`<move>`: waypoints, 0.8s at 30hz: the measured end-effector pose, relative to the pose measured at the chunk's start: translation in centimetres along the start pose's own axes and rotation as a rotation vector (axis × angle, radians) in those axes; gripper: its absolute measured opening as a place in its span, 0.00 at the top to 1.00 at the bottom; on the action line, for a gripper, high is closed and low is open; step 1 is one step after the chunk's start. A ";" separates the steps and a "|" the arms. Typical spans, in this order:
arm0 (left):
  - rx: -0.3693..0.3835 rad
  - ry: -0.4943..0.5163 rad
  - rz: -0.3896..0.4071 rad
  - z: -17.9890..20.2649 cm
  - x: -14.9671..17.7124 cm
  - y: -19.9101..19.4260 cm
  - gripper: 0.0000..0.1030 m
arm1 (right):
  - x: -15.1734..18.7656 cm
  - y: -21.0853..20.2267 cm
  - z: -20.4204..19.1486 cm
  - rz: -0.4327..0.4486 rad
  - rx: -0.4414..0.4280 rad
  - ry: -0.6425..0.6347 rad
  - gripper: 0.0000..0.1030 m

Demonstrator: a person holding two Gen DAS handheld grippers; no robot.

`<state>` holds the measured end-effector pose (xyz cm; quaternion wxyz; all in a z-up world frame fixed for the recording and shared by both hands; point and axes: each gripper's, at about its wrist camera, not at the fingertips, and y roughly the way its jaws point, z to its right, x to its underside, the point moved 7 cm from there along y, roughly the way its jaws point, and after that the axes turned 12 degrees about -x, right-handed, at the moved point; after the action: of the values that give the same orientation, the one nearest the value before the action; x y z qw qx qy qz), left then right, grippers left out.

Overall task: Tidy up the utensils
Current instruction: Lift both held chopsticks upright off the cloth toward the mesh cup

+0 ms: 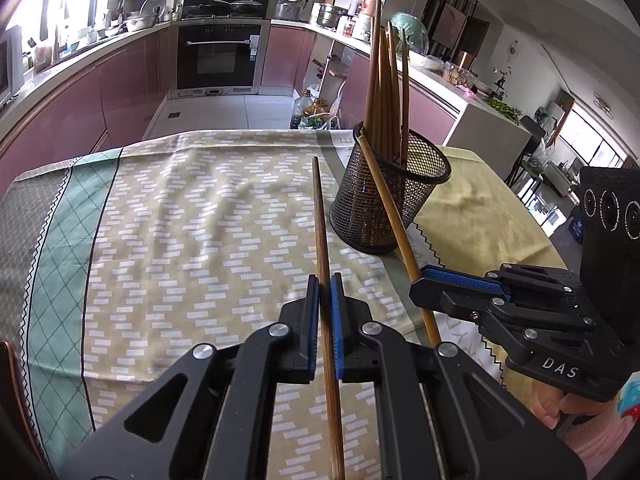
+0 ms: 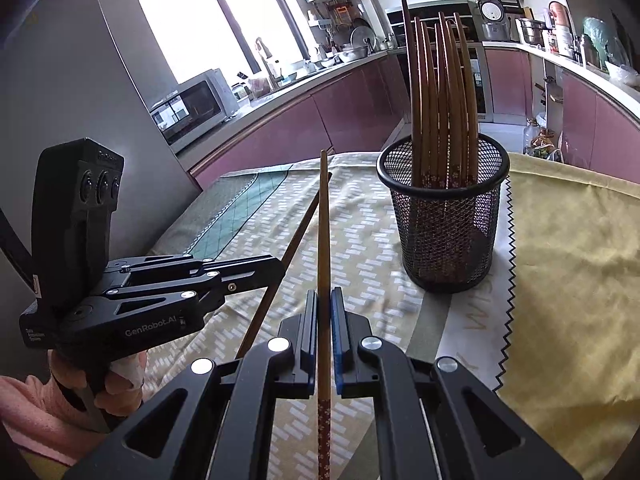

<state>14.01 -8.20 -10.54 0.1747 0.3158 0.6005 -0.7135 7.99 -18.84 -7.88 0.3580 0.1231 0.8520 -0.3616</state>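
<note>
A black mesh cup [image 1: 390, 196] [image 2: 444, 216] stands on the table with several brown chopsticks [image 1: 386, 92] [image 2: 442, 96] upright in it. My left gripper [image 1: 324, 280] is shut on one brown chopstick [image 1: 321, 220], which points forward above the cloth to the left of the cup. My right gripper [image 2: 324, 294] is shut on a second chopstick [image 2: 324, 224], its tip aimed left of the cup. In the left wrist view the right gripper [image 1: 420, 278] sits low right, its chopstick [image 1: 384, 200] slanting across the front of the cup. The left gripper [image 2: 280, 268] shows at the left in the right wrist view.
A patterned beige, green and grey tablecloth [image 1: 180, 220] covers the table, with a yellow cloth [image 2: 572, 248] under and right of the cup. Pink kitchen cabinets [image 1: 72, 96], an oven [image 1: 218, 56] and cluttered counters ring the room beyond the table's far edge.
</note>
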 end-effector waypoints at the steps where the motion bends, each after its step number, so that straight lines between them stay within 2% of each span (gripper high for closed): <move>1: 0.004 -0.002 0.002 -0.1 0.0 -0.1 0.94 | -0.1 -0.1 -0.1 0.003 -0.001 -0.002 0.94; 12: 0.046 -0.018 0.009 -0.5 0.2 -1.2 0.94 | -0.6 -0.6 -0.7 0.028 -0.011 -0.020 0.94; 15: 0.043 -0.004 -0.021 -0.4 0.5 -0.3 0.94 | -0.5 -0.5 -0.8 0.026 -0.014 -0.018 0.94; 24: -0.038 0.079 -0.137 0.2 2.8 4.2 0.95 | -0.4 0.0 -1.0 0.012 -0.015 -0.022 0.94</move>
<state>14.52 -8.95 -15.55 0.1078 0.2985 0.6406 -0.6993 7.73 -18.15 -7.15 0.3703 0.1216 0.8499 -0.3545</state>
